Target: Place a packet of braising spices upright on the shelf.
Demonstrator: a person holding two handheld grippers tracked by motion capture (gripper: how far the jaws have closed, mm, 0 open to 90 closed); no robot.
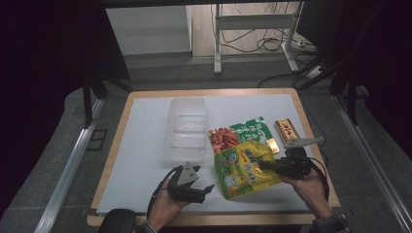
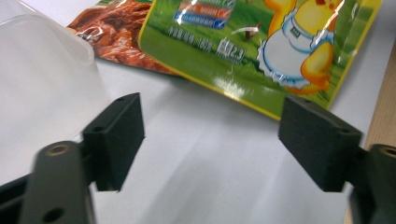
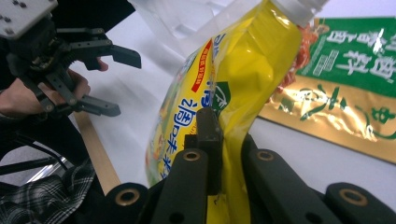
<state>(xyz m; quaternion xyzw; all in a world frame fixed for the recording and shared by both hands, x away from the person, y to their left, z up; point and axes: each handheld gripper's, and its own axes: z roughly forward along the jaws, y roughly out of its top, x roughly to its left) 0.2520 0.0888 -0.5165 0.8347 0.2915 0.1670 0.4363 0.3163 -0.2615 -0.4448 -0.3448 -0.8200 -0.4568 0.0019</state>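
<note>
**A:** What has the right gripper (image 1: 266,165) got?

**B:** Its jaws are clamped on the right edge of a yellow-green snack bag (image 1: 244,168) printed with a cartoon chick. In the right gripper view the bag (image 3: 243,84) stands up on edge between the black jaws, the foil pinched and buckled at the grip.

**A:** And the left gripper (image 1: 206,188)?

**B:** Spread wide, with nothing between its pads. In the left gripper view the two black pads (image 2: 122,135) stand well apart over bare white table surface (image 2: 205,163), and the bag's lower corner (image 2: 261,51) lies just beyond them. Seen from the right gripper view, the same gripper (image 3: 114,79) sits in a hand at the table's near edge, jaws parted.

**A:** Where does the bag sit on the table?

**B:** Right of centre on the white board (image 1: 141,160), toward the near side, between the two grippers. Its upper edge overlaps a second packet, red and green with a gold strip (image 1: 240,133), which lies flat behind it.

**A:** What else surrounds it?

**B:** A clear plastic container (image 1: 187,127) rests just to the left of the packets, near the middle of the board. A small red-and-gold box (image 1: 287,131) lies to the right, close to the board's wooden rim. Beyond the table, metal frame legs (image 1: 217,43) and loose cables on the floor stand in the lit background.
</note>
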